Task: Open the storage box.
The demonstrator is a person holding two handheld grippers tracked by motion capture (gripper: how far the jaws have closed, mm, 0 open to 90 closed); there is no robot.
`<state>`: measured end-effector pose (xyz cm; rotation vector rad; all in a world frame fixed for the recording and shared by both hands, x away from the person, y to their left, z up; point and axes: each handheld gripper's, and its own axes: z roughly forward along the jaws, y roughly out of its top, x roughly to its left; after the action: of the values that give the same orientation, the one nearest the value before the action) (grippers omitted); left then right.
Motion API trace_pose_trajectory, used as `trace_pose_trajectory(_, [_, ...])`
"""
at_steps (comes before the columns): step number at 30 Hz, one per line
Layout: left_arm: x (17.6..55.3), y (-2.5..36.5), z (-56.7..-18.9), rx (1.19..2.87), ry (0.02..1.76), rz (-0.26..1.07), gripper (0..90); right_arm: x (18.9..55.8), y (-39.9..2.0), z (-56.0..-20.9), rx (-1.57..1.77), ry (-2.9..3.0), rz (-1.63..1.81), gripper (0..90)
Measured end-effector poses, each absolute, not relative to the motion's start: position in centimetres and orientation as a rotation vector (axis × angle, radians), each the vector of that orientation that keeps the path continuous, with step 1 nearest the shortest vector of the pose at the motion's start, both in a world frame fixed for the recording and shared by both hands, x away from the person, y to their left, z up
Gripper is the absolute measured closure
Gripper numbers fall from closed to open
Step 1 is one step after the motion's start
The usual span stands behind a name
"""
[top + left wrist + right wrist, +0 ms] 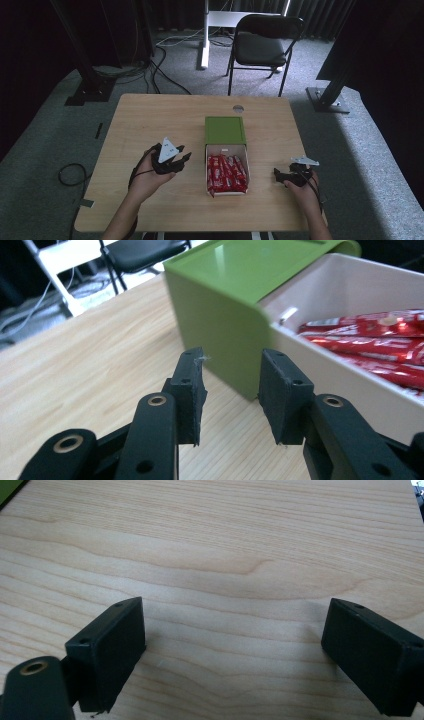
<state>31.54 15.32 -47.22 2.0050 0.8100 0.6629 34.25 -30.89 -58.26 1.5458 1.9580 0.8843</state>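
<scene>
beside the green box, left hand-held gripper level, jaws parted, empty

A green-sleeved white box lies slid open mid-table, holding red packets.

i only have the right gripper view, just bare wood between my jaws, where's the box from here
Observer: The box sits mid-table, left of your right hand-held gripper, apart from it.
Operator: is it open
Observer: Half. The green sleeve is slid back; red packets fill the white tray.
Operator: where's the left one
Observer: The left hand-held gripper faces the sleeve's near corner, jaws narrowly apart, holding nothing.
</scene>
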Motion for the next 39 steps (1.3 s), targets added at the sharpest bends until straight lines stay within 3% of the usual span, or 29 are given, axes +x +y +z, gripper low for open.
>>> trace_pose_trajectory(12, [31.8, 19.4, -48.7, 1.958, 0.959, 0.638, 59.2, 34.3, -30.9, -58.3, 1.546, 1.958, 0.884, 10.0])
trace_pose_trajectory(20, [31.7, 20.7, -49.9, 1.968, 1.021, 0.635, 46.5, 34.2, -30.9, -58.3, 1.546, 1.958, 0.884, 10.0])
trace_pose_trajectory(23, [31.6, 21.8, -50.9, 1.989, 1.094, 0.558, 36.0, 34.3, -30.9, -58.3, 1.545, 1.957, 0.885, 10.0])
trace_pose_trajectory(29, [31.5, 22.2, -52.0, 2.018, 1.143, 0.523, 25.5, 34.3, -30.9, -58.3, 1.545, 1.958, 0.885, 10.0])
trace_pose_trajectory(35, [31.3, 23.0, -53.1, 2.022, 1.203, 0.601, 13.5, 34.3, -30.9, -58.3, 1.544, 1.958, 0.885, 10.0])
trace_pose_trajectory(39, [31.2, 23.5, -53.7, 2.011, 1.253, 0.617, 12.7, 34.3, -30.9, -58.3, 1.543, 1.959, 0.884, 10.0])
